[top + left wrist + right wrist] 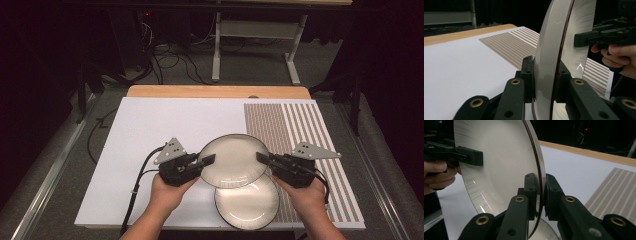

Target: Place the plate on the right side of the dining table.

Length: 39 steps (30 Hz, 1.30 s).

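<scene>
Gloss catches the light on a round, shallow upper plate (234, 161), pale cream with a thin dark line round its rim, held clear of the bench (150, 125) between two sets of tongs. The left tongs (206, 162) pinch its left rim, the matt black jaws pressed on both faces of the thin edge; the right tongs (261, 157) clamp the opposite rim the same way. In both gripper views the plate stands edge-on, its inner face finely ribbed. Below it, partly overlapped, a matching lower plate (247, 205) lies flat near the front edge. The bench is smooth white board with a woven, brown-striped mat (305, 130) on the right.
</scene>
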{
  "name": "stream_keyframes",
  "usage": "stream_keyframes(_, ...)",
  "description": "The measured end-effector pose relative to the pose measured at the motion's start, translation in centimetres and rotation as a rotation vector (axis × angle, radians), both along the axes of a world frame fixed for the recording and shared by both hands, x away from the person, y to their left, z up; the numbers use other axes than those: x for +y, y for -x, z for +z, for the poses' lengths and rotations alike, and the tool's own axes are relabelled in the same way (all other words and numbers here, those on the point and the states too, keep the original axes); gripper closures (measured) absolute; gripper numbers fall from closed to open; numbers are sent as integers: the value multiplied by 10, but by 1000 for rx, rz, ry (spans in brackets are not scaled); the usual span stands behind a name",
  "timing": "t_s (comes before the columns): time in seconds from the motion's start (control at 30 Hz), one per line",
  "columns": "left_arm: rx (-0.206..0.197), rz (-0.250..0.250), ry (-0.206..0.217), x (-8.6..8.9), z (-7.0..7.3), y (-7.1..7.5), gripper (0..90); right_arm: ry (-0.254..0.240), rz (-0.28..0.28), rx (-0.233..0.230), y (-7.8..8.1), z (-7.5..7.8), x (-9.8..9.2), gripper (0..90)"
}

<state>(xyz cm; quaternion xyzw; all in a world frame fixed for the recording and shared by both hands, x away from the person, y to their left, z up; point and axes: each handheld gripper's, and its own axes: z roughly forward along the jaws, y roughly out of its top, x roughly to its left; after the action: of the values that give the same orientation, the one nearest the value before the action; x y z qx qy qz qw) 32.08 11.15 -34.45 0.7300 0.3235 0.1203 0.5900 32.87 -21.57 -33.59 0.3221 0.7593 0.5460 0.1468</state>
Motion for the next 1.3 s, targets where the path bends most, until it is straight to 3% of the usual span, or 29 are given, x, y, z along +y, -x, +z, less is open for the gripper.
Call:
stream_keyframes(0.63,13,-68,-39,-81,17,-63,735,-33,-168,-4,-23,14,-74,845)
stream_keyframes(0.97,27,-92,-56,-119,12,-86,724,-21,-233,6,-32,12,-106,843)
stream_keyframes(1.3,60,-104,-85,-146,-1,-103,709,-13,-290,39,-38,-1,-129,844)
